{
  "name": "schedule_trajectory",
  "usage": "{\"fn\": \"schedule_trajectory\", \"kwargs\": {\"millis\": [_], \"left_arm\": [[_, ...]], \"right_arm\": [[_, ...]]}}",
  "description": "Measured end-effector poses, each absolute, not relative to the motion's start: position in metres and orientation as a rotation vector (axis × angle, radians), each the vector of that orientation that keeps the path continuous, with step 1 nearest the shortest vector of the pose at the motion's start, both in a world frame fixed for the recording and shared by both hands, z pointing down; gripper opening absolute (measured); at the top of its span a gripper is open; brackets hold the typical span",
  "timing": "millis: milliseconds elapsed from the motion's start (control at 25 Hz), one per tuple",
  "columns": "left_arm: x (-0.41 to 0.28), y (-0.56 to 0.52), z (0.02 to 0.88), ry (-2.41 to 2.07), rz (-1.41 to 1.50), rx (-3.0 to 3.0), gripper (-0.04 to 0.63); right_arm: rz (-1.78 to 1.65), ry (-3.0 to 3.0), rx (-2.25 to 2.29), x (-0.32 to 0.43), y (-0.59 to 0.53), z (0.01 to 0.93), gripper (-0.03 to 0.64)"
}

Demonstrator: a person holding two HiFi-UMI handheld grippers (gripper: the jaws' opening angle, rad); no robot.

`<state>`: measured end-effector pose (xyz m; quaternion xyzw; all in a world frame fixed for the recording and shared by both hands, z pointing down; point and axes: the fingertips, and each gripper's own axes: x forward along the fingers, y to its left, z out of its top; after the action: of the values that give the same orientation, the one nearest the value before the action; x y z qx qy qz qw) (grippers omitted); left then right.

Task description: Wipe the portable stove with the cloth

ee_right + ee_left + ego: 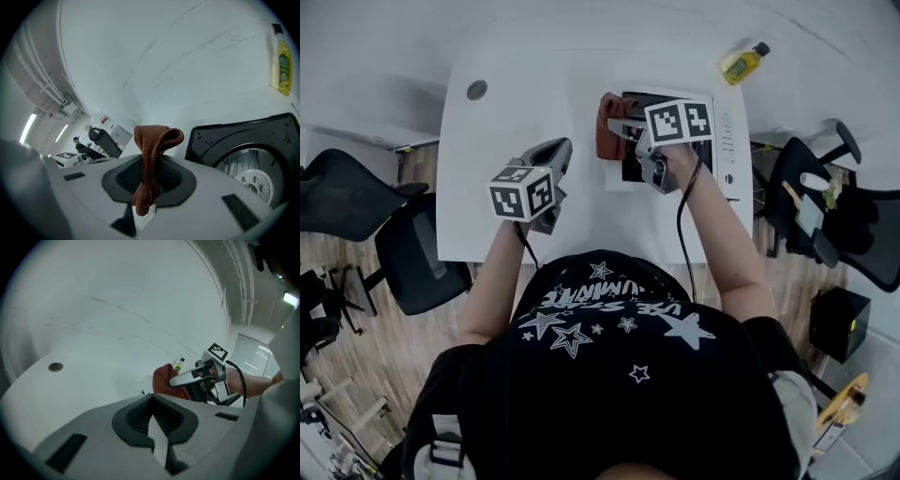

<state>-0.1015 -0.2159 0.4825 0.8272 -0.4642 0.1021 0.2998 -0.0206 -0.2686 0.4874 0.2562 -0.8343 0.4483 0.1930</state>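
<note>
1. The white tabletop (487, 197) carries everything in view.
2. The portable stove (727, 150) sits at its right side. The stove has a black top with a round burner and a white control strip along its right edge.
3. The right gripper (619, 128) reaches in over the stove's left edge. Its fingers pinch the cloth.
4. The left gripper (562, 153) is held above bare tabletop to the left of the stove. Its fingers are pressed together at the tips, with nothing between them.
5. The rust-red cloth (607, 141) is bunched in a fold at the stove's left edge. Its loop sticks out past the right fingers.
6. A yellow bottle (742, 64) lies beyond the stove, near the far right corner.
7. A small round grommet (476, 90) is set in the far left of the tabletop.
</note>
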Motion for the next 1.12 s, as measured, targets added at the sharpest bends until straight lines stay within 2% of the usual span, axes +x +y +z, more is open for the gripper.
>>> {"fn": "schedule_trajectory", "kwargs": {"millis": [680, 1120], "left_arm": [[-0.1, -0.217, 0.494, -1.215, 0.295, 2.177, 0.005], [-0.069, -0.217, 0.495, -1.236, 0.291, 2.166, 0.005]], "right_arm": [[1.252, -2.254, 0.802, 0.016, -0.276, 0.511, 0.063], [1.273, -2.25, 0.812, 0.063, -0.275, 0.513, 0.063]]}}
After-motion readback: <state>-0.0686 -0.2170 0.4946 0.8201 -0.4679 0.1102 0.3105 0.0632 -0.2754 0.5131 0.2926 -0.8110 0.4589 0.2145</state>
